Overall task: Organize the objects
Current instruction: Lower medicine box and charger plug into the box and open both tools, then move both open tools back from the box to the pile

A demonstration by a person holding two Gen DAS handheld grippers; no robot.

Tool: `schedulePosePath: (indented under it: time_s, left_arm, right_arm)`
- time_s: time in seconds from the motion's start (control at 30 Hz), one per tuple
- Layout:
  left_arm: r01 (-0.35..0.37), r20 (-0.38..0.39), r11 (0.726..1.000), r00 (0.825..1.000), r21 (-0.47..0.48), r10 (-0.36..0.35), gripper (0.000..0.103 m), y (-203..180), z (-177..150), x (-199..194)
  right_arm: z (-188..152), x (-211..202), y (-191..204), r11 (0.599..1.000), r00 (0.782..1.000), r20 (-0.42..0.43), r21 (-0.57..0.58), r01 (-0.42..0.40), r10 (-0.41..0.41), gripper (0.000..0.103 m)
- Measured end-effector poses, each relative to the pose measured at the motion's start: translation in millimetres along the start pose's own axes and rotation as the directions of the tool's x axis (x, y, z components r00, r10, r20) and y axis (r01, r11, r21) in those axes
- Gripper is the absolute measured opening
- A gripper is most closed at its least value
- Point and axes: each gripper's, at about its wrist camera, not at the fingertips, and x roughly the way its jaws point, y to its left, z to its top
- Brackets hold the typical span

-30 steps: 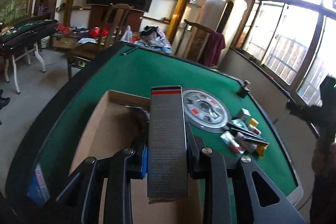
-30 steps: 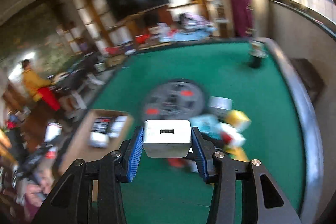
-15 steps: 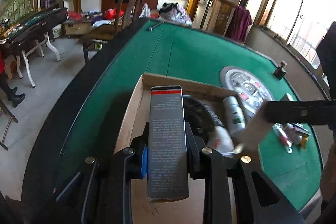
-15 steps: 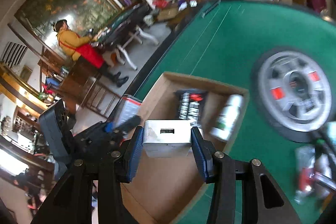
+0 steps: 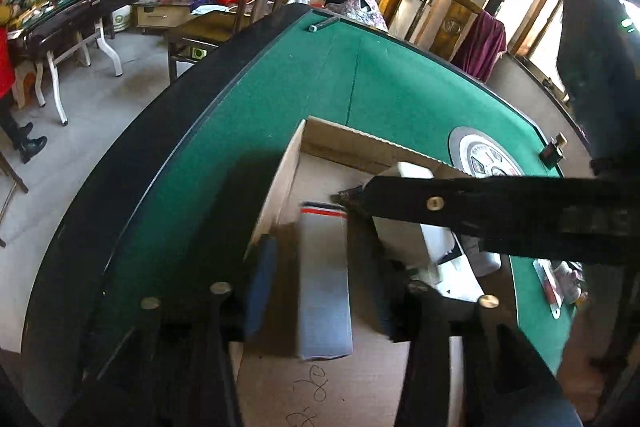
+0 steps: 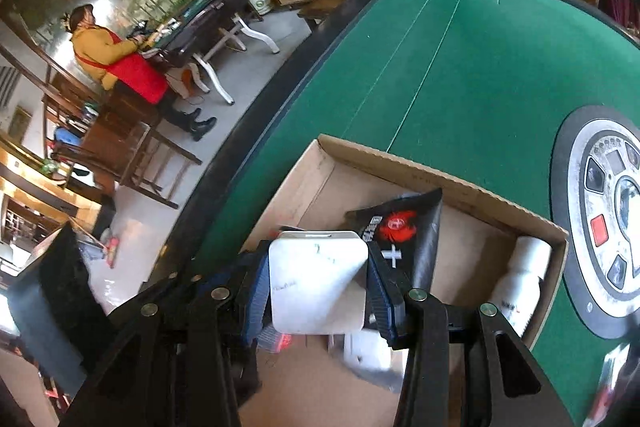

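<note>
An open cardboard carton sits on the green felt table. My left gripper hangs low inside it and its jaws are opening. A long grey box with a red stripe lies between the fingers with a gap on each side. My right gripper is shut on a white square box just over the carton. In the left wrist view it crosses from the right as a black arm. A black pouch with a red emblem and a white bottle lie in the carton.
A round silver dial is set into the felt right of the carton. Small loose items and a small dark bottle lie further right. The table's black rim runs along the left. A person in a red apron stands at a far table.
The left jaws have parted from the grey box, which now lies lower in the carton. The right gripper carried the white box from over the loose items to the carton.
</note>
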Motion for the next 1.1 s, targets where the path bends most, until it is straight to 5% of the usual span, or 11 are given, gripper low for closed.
schedulePosePath:
  time_s: [0.2, 0.5, 0.57, 0.67, 0.77, 0.97, 1.1]
  left_arm:
    - [0.029, 0.029, 1.0, 0.999, -0.012, -0.029, 0.059, 1.8, -6.6, -10.2]
    - [0.022, 0.058, 1.0, 0.998, -0.023, -0.02, 0.068, -11.0, -14.9, -40.5]
    - [0.043, 0.056, 0.999, 0.997, -0.005, -0.043, 0.068, -16.7, -21.1, -47.5]
    - [0.038, 0.029, 0.999, 0.999, 0.007, -0.038, 0.068, -18.4, -32.0, -50.6]
    - [0.04, -0.012, 0.999, 0.999, -0.001, -0.04, 0.068, -18.2, -37.7, -41.8]
    - [0.029, -0.053, 0.999, 0.998, -0.039, -0.031, 0.068, -12.6, -38.9, -20.1]
    - [0.011, -0.066, 0.995, 0.998, -0.098, -0.017, 0.068, -7.7, -31.1, -10.3]
  right_arm:
    - [6.4, 2.5, -7.5, 1.0, 1.0, 0.019, 0.014, 0.003, -0.003, 0.052]
    - [-2.0, -48.8, -22.2, 0.998, 0.992, 0.121, 0.043, -0.053, 0.047, 0.057]
    - [-6.3, -53.2, -27.4, 0.983, 0.982, 0.106, 0.078, -0.167, 0.158, 0.058]
    - [-8.9, -43.4, -30.5, 0.92, 0.933, 0.06, 0.158, -0.36, 0.355, 0.062]
    - [-10.9, -26.6, -26.2, 0.889, 0.905, 0.004, 0.184, -0.42, 0.426, 0.063]
    - [-0.5, -3.8, -7.1, 0.954, 0.961, 0.0, 0.118, -0.275, 0.277, 0.065]
    - [4.7, 17.9, -8.4, 0.944, 0.95, -0.034, 0.132, -0.303, 0.31, 0.065]
